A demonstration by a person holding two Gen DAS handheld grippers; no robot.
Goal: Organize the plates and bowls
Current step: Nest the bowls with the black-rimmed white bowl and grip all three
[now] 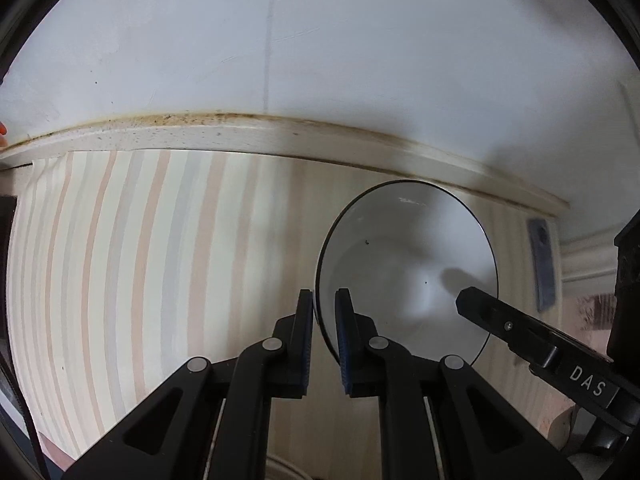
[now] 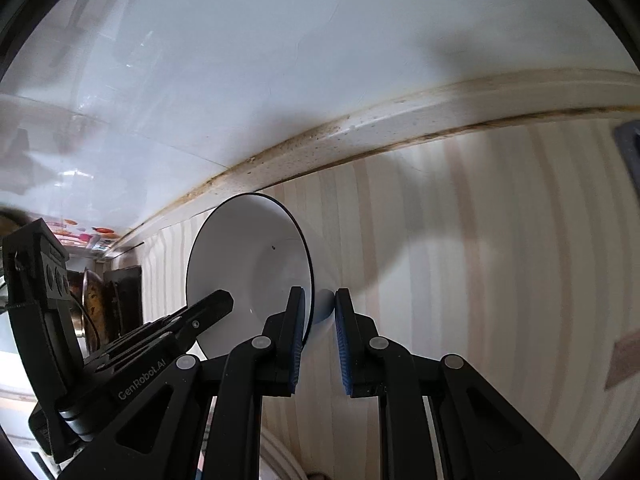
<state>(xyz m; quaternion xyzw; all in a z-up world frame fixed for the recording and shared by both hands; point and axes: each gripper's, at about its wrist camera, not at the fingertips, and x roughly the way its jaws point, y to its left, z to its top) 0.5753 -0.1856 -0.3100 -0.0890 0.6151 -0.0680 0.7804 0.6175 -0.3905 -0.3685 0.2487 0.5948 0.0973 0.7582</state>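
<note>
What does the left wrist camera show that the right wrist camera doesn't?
Only the left wrist view shows the left gripper straddling the bowl's near rim. Only the right wrist view shows the right gripper straddling the opposite rim, plus dark pans at far left. Both show the white bowl, the striped counter and the stained backsplash strip.

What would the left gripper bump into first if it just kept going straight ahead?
Probably the white bowl. The left gripper has its fingers either side of the bowl's dark rim, so that rim looks first in line. Beyond it lie the striped countertop and the white wall. Depth is hard to judge.
</note>
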